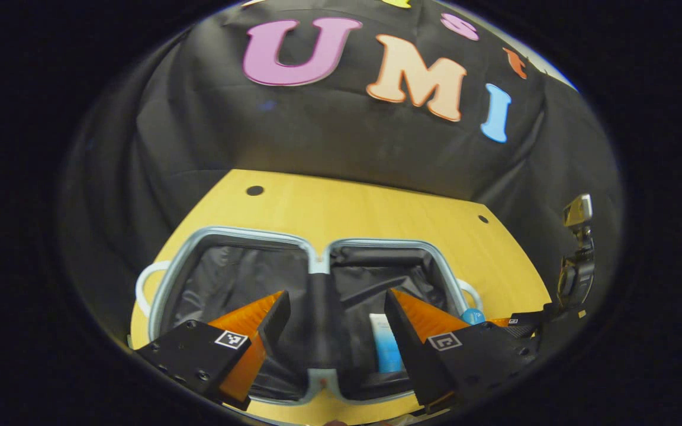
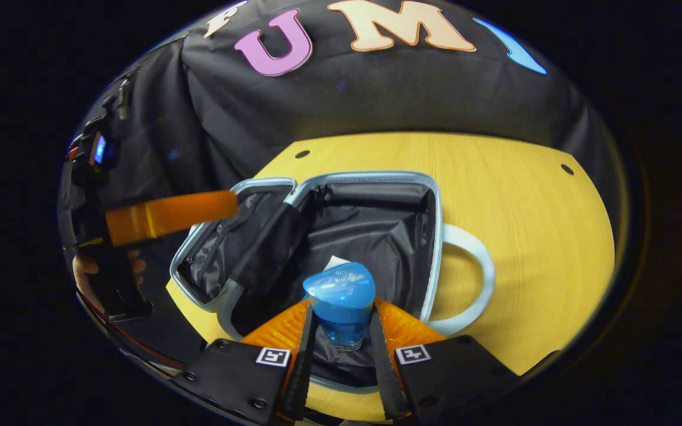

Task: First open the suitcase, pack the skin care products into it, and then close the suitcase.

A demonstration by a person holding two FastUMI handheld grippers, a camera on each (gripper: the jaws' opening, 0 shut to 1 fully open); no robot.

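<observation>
Suitcase [image 1: 311,278] lies open flat on wooden table [image 1: 364,207]. Left gripper [image 1: 332,322] spread wide, empty; white-blue tube [image 1: 386,349] in the half at 3 o'clock. Right gripper view: right gripper [image 2: 341,334] clamps blue-capped bottle [image 2: 341,302] above that half.

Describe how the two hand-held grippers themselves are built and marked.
The left hand-held gripper has two wedge-shaped ribbed fingers on black blocks with screws, and each block carries a small square black-and-white marker. The right hand-held gripper is built alike, with the same square markers on its black blocks.
</observation>
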